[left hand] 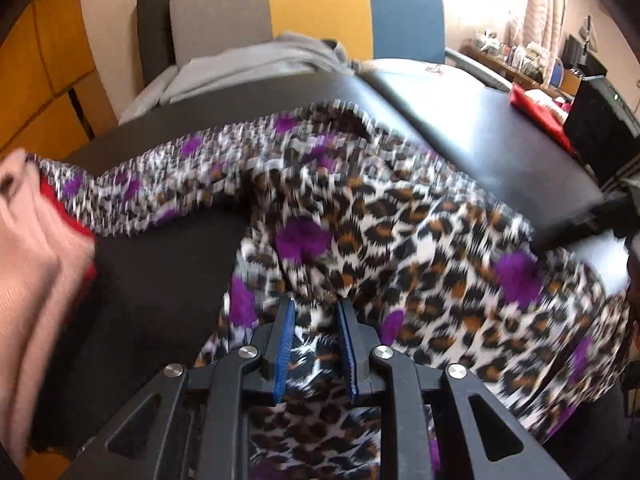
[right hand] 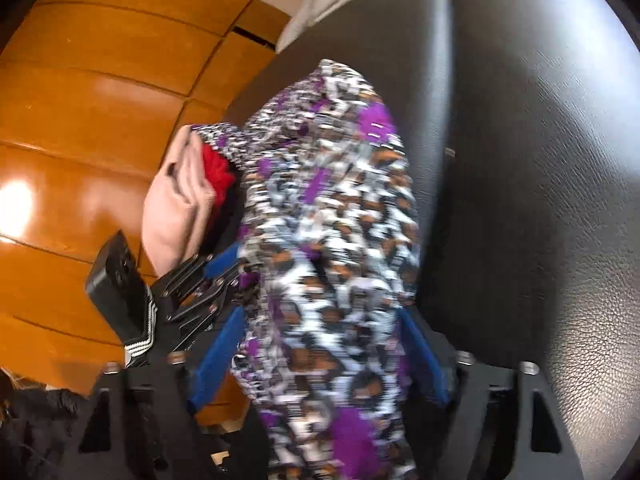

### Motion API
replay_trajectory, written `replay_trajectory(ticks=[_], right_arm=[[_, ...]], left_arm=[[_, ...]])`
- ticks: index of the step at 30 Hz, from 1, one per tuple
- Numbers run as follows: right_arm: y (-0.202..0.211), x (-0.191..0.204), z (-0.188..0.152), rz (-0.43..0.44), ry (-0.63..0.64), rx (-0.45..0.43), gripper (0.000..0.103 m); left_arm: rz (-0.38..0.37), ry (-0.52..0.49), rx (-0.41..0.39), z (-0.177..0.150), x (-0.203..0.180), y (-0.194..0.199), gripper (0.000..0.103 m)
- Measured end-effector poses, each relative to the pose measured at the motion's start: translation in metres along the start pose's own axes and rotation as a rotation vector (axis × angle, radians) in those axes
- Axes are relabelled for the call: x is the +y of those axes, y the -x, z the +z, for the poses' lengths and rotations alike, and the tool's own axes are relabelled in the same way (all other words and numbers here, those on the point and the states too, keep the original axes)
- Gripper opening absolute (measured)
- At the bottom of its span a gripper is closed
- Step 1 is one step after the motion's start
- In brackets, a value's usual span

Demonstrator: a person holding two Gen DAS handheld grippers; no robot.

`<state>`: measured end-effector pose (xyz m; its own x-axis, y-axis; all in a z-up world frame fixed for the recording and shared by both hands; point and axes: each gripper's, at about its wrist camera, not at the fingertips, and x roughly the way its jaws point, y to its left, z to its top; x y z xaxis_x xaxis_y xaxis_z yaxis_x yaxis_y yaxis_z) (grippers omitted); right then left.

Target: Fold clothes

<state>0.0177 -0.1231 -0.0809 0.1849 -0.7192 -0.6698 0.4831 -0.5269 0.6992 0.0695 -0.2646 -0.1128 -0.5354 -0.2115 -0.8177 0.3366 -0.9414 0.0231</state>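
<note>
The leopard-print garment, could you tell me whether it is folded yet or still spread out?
Not folded: the leopard-print garment lies loosely bunched across the black table, one strip trailing left; fabric sits between both grippers' jaws.

Leopard-print garment (left hand: 400, 216) with purple blotches on a white, black and tan ground, thin fabric, blurred in both views. It lies rumpled across the black padded surface (left hand: 460, 120), one long part trailing away to the left edge, and the near portion bunched and raised. Seen from the right wrist (right hand: 328, 248) as an upright, gathered column
</note>
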Motion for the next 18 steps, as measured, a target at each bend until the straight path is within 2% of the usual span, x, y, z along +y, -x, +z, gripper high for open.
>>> replay_trajectory(ticks=[2, 3, 5, 7, 9, 10, 11, 12, 14, 15, 16, 17, 18], right_arm=[[-0.001, -0.009, 0.000, 0.070, -0.075, -0.001, 0.020], [-0.002, -0.013, 0.000, 0.104, -0.113, -0.001, 0.015], [-0.004, -0.003, 0.004, 0.039, -0.074, -0.002, 0.013], [-0.003, 0.020, 0.019, -0.176, 0.076, -0.023, 0.011], [0.004, 0.043, 0.048, -0.490, 0.283, -0.082, 0.006], [0.009, 0.049, 0.066, -0.675, 0.382, -0.124, 0.006], [0.017, 0.048, 0.085, -0.809, 0.436, -0.160, 0.005], [0.029, 0.042, 0.102, -0.875, 0.431, -0.186, 0.005], [0.059, 0.034, 0.129, -0.905, 0.342, -0.262, 0.006], [0.072, 0.033, 0.131, -0.822, 0.303, -0.281, 0.010], [0.082, 0.033, 0.127, -0.694, 0.270, -0.290, 0.010], [0.093, 0.033, 0.124, -0.566, 0.236, -0.297, 0.015], [0.094, 0.034, 0.109, -0.467, 0.230, -0.264, 0.032]], left_arm=[[-0.009, 0.018, -0.002, -0.006, 0.006, 0.002, 0.023], [-0.018, 0.032, -0.001, -0.008, 0.010, 0.004, 0.024], [-0.045, 0.075, 0.004, -0.010, 0.017, 0.006, 0.025], [-0.069, 0.101, 0.017, -0.009, 0.018, 0.005, 0.025], [-0.068, 0.093, 0.032, -0.005, 0.011, 0.002, 0.025], [-0.066, 0.087, 0.039, -0.003, 0.008, 0.001, 0.025], [-0.053, 0.071, 0.051, -0.004, 0.002, 0.002, 0.025], [-0.036, 0.050, 0.064, -0.005, -0.004, 0.005, 0.025], [-0.022, 0.006, 0.075, -0.013, -0.010, 0.011, 0.025], [-0.008, -0.011, 0.076, -0.019, -0.011, 0.015, 0.026], [0.006, -0.015, 0.077, -0.024, -0.008, 0.017, 0.030], [0.019, -0.004, 0.080, -0.030, -0.001, 0.020, 0.033], [0.029, 0.008, 0.087, -0.033, 0.005, 0.021, 0.039]])
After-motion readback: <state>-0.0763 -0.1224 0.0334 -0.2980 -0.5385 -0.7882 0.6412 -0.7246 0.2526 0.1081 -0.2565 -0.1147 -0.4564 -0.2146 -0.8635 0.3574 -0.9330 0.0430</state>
